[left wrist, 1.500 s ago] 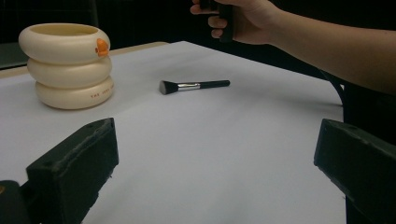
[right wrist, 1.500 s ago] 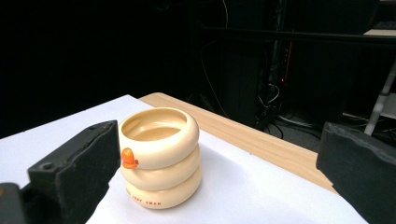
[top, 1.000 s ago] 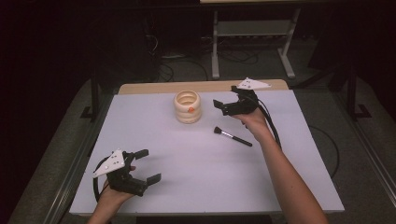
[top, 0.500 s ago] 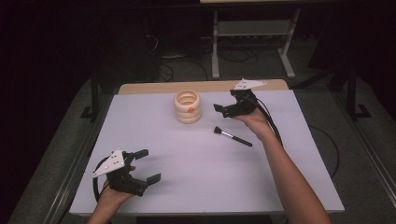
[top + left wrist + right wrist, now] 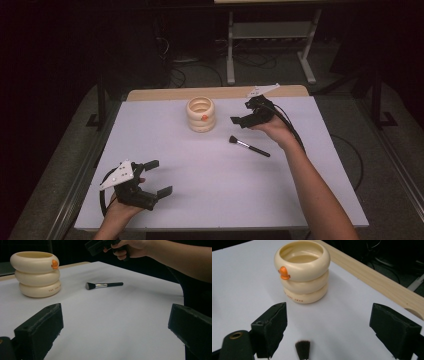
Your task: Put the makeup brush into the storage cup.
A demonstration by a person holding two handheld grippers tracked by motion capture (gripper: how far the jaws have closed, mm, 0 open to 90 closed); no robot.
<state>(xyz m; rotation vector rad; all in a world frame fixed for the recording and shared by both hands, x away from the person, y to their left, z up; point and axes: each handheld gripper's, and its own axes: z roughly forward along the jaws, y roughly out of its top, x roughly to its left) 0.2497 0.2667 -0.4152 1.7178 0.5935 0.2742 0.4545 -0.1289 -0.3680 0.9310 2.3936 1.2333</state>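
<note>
My right gripper (image 5: 239,121), jaws apart and just closing on nothing, hovers over the makeup brush (image 5: 249,146), bristles toward the table's far-left corner.

holder (image 5: 302,272) | bottom ring | small print, ends "SWAN", rest unreadable
</note>
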